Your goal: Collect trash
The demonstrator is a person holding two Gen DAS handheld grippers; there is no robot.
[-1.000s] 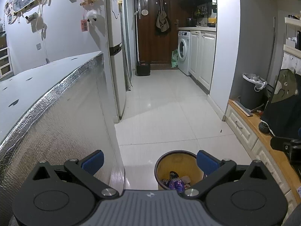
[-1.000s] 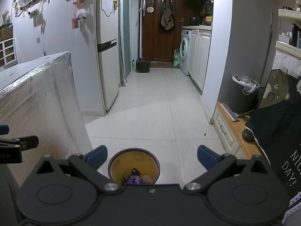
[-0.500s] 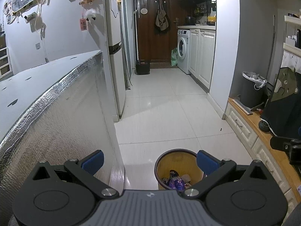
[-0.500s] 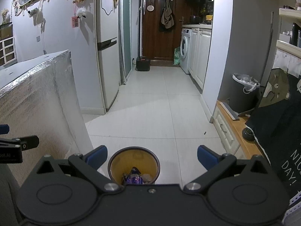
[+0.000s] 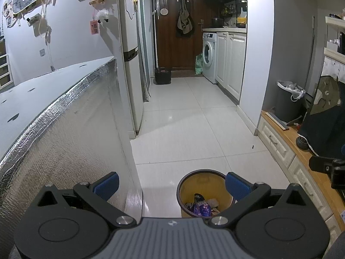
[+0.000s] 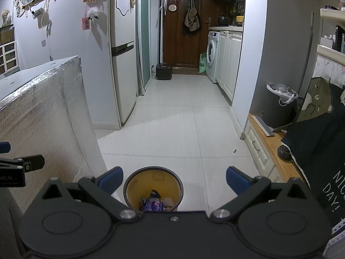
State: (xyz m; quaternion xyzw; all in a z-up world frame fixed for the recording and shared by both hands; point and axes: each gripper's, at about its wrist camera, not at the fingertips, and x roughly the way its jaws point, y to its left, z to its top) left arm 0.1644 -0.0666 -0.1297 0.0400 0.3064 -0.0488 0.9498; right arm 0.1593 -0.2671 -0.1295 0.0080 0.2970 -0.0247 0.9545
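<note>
The round bin (image 5: 204, 188), yellow inside with a dark rim, stands on the glossy tiled floor (image 5: 183, 129) beside the foil-wrapped desk (image 5: 64, 129). Its near side is cut off by both tool bodies. Crumpled wrappers (image 6: 152, 202) lie inside, print unreadable. Left tool (image 5: 171, 183) and right tool (image 6: 174, 178) are spread wide, holding nothing.

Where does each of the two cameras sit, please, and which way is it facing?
Left wrist: on the left claw, facing down the hallway over the bin; its open blue fingers show, with the right claw at the right edge.
Right wrist: on the right claw, facing the same way; open fingers show, left claw at the left edge.
Shared: the bin, the washing machine and the foil-covered box.
</note>
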